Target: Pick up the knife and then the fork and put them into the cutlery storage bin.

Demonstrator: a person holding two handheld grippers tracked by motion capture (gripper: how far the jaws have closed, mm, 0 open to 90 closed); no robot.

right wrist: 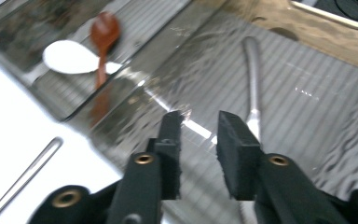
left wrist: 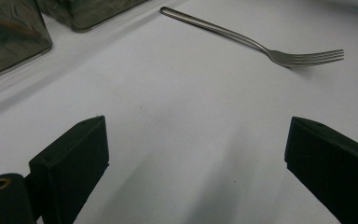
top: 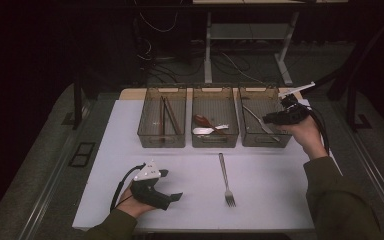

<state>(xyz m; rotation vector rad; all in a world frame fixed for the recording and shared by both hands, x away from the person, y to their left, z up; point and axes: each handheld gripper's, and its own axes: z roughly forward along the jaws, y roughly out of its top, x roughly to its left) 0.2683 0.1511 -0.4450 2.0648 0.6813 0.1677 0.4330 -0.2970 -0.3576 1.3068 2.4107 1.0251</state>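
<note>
A metal fork (top: 225, 180) lies on the white table, tines toward the person; it is also ahead of the left gripper (left wrist: 261, 44). My left gripper (top: 172, 185) rests low at the front left, jaws wide open (left wrist: 196, 140) with bare table between them. My right gripper (top: 270, 119) hovers over the right clear bin (top: 266, 141). Its jaws (right wrist: 199, 116) stand a narrow gap apart with nothing between them. Below them a metal utensil (right wrist: 252, 70) lies in that bin, its head hidden behind my jaw.
Three clear bins stand in a row at the back. The middle bin (top: 215, 141) holds a red-brown spoon (right wrist: 104, 35) and a white spoon (right wrist: 70, 57). The left bin (top: 162, 141) holds long brown sticks (top: 169, 117). The table's edge runs just behind the bins.
</note>
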